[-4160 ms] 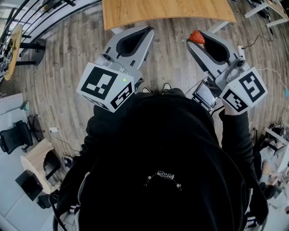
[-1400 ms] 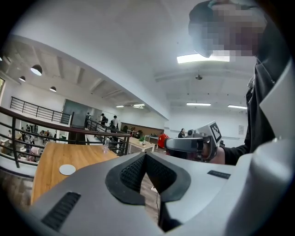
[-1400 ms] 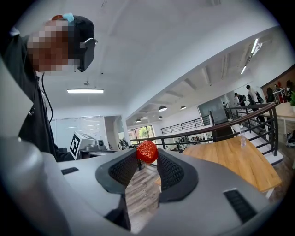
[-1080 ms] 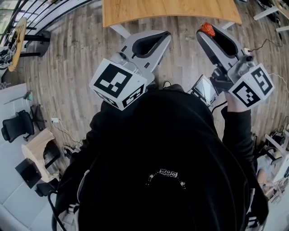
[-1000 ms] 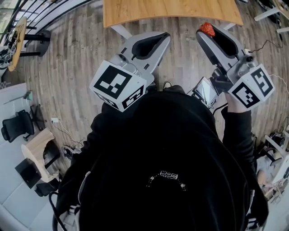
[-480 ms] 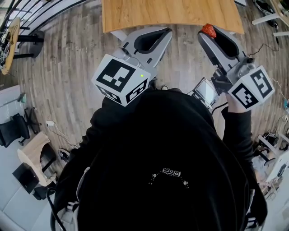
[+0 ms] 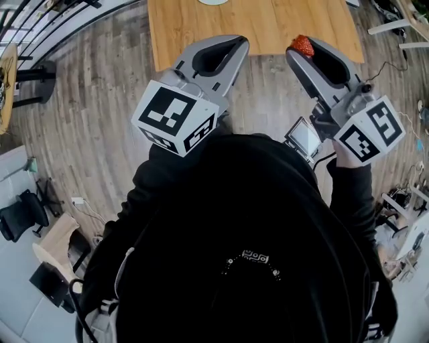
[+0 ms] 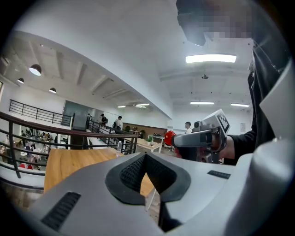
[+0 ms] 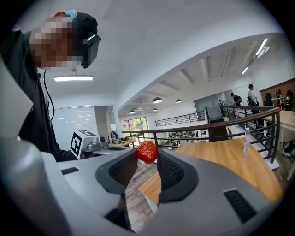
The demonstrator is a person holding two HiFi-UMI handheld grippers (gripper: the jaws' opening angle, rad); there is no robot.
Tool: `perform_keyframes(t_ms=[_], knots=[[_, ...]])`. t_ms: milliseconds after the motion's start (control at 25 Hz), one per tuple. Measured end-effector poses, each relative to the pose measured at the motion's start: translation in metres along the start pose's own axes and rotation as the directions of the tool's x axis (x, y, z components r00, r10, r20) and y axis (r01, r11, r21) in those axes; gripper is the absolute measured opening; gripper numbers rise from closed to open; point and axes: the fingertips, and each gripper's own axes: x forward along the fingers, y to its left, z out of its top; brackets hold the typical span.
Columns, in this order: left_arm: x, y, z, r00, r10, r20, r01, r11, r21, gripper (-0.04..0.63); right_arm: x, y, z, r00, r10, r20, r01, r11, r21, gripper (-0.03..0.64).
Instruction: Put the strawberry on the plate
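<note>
The red strawberry [image 7: 301, 45] is pinched between the tips of my right gripper [image 7: 299, 48], which is shut on it, over the near edge of the wooden table [image 7: 268, 27]. The right gripper view shows the strawberry [image 9: 147, 151] at the fingertips, with the table [image 9: 230, 156] ahead and below. My left gripper [image 7: 236, 44] hangs beside it on the left, tips together and holding nothing. A pale round rim, probably the plate [image 7: 213, 2], just shows at the head view's top edge. The left gripper view catches the strawberry [image 8: 169, 137] off to its right.
Wood-plank floor lies under the table. A black railing [image 9: 221, 122] runs behind the table and a clear bottle [image 9: 246, 138] stands on it. Chairs and a stool [image 7: 47, 241] are at the left, cables and gear [image 7: 402, 201] at the right.
Both grippers have come forward to the table's near edge, and more of the table top shows now. The strawberry stays held in the right gripper.
</note>
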Motion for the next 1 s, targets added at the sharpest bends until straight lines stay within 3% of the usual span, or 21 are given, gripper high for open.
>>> perform_keyframes(t_ms=[160, 440, 840, 1000], knots=[[-0.002, 0.014, 0.009, 1.000, -0.012, 0.019, 0.013, 1.000, -0.010, -0.003, 0.007, 0.002, 0.010, 1.000, -0.025, -0.006, 0.025, 1.000, -0.013, 0.144], [0.004, 0.106, 0.000, 0.999, -0.007, 0.037, 0.008, 1.000, -0.025, -0.005, 0.091, -0.031, 0.010, 0.998, -0.050, -0.023, 0.050, 0.999, -0.004, 0.144], [-0.013, 0.172, 0.022, 0.999, -0.018, 0.049, 0.019, 1.000, -0.024, -0.004, 0.169, -0.026, 0.039, 0.999, -0.027, -0.033, 0.026, 1.000, -0.018, 0.144], [-0.028, 0.171, 0.008, 0.999, 0.007, 0.045, -0.005, 0.999, -0.037, -0.003, 0.172, -0.017, 0.024, 0.999, -0.007, -0.037, 0.007, 1.000, -0.005, 0.144]])
